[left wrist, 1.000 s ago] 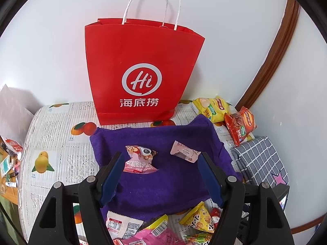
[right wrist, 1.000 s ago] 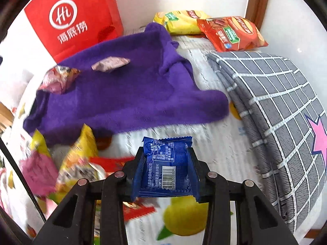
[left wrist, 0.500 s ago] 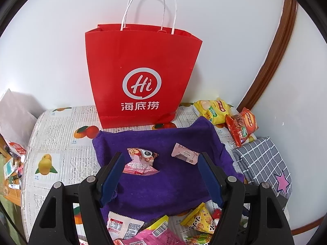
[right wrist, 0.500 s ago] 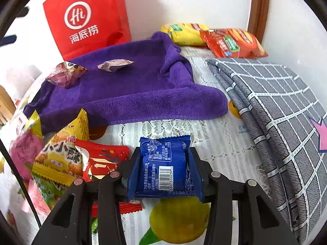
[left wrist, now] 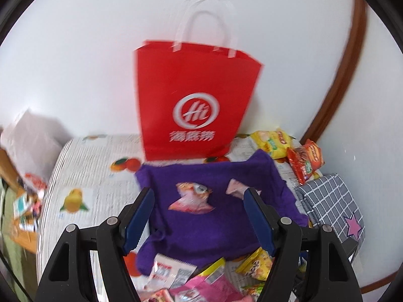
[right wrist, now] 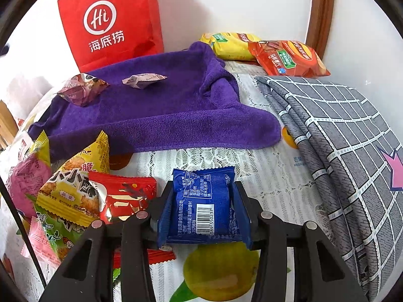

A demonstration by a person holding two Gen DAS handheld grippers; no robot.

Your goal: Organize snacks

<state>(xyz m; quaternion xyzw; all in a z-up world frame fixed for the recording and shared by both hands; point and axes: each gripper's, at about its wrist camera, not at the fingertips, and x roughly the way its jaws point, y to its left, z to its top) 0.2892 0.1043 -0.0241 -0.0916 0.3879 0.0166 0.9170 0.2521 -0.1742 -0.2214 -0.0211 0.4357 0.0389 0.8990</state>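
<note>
The right gripper [right wrist: 204, 209] clamps a blue snack packet [right wrist: 204, 207] between its two blue pads, barcode facing the camera; the jaws have just been easing slightly apart, with the packet between them. Left of it lies a heap of snacks: a red foil packet [right wrist: 123, 196] and a yellow packet [right wrist: 75, 188]. Farther off, a purple towel [right wrist: 161, 110] carries two small wrapped sweets [right wrist: 83, 88]. A red paper bag [right wrist: 110, 22] stands at the far left against the wall. A grey checked cloth [right wrist: 340, 136] lies at right, with yellow and orange crisp bags [right wrist: 284, 56] beyond it.
</note>
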